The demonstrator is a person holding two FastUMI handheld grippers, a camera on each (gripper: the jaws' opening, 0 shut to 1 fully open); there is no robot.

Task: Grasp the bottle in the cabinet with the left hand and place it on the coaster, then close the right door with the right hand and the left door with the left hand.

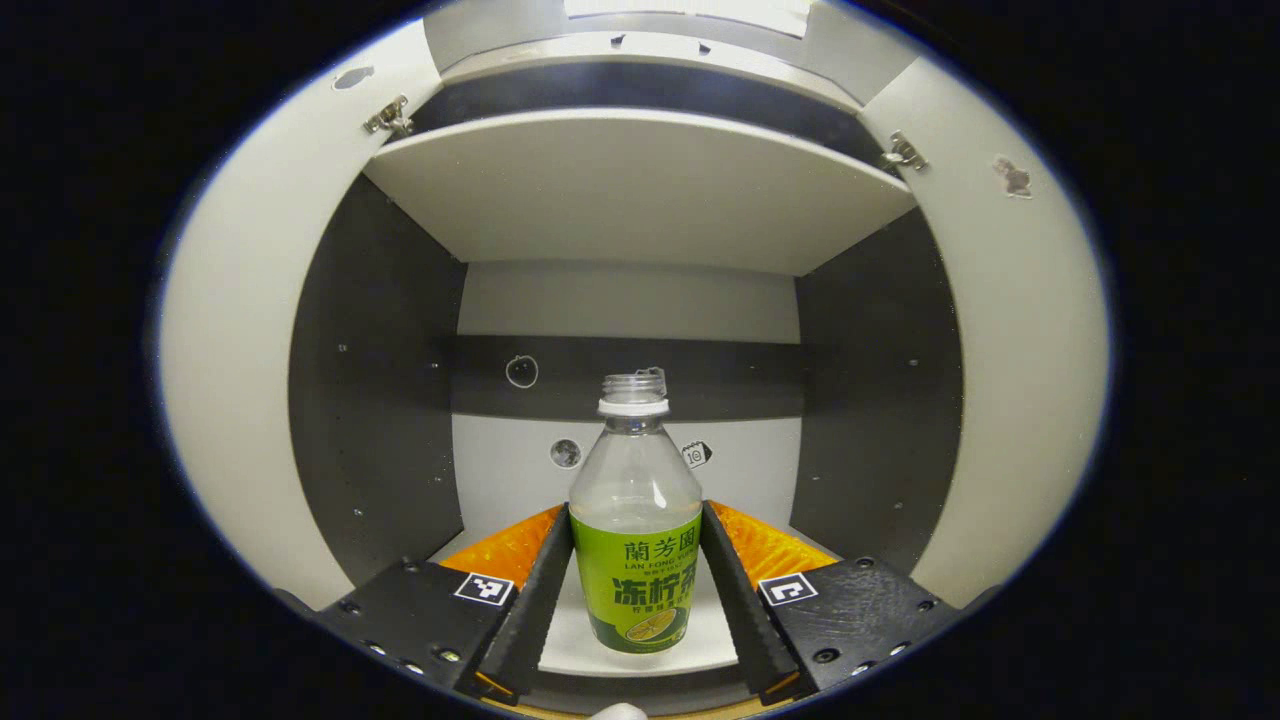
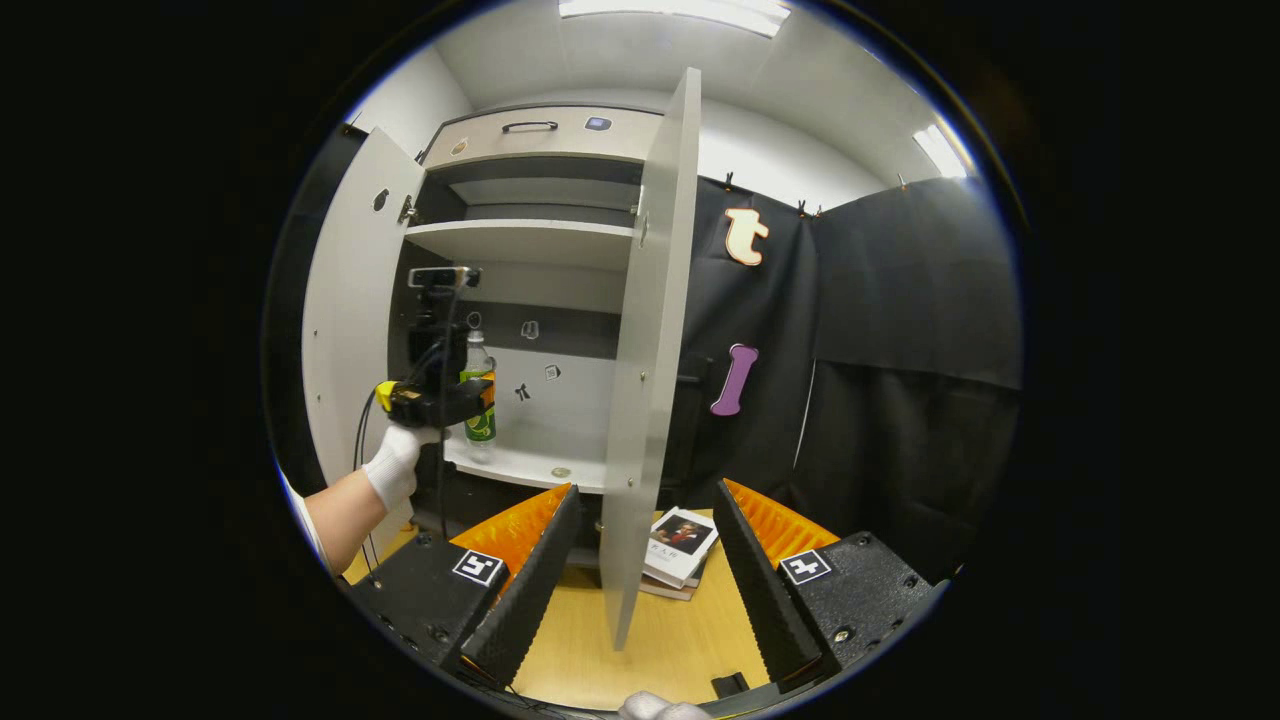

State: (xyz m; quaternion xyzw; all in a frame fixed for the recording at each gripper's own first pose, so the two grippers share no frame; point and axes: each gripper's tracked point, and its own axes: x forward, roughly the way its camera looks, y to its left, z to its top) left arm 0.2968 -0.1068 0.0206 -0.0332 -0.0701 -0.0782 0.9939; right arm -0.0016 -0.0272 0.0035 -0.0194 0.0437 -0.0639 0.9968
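A clear bottle (image 1: 636, 560) with a green label and no cap stands upright on the cabinet's lower shelf (image 1: 640, 655). My left gripper (image 1: 636, 510) is open, one finger on each side of the bottle and close against its label. In the right gripper view a white-gloved hand (image 2: 392, 468) holds that left gripper (image 2: 440, 402) at the bottle (image 2: 479, 400) inside the cabinet. My right gripper (image 2: 645, 490) hangs open over the wooden table, empty, with the edge of the open right door (image 2: 640, 380) standing between its fingers farther off. The left door (image 2: 350, 330) is swung open too.
An upper shelf (image 1: 640, 190) spans the cabinet above the bottle. Door hinges (image 1: 390, 117) sit at the top corners. A stack of books (image 2: 680, 548) lies on the wooden table (image 2: 660, 630) behind the right door. Black cloth walls close off the right side.
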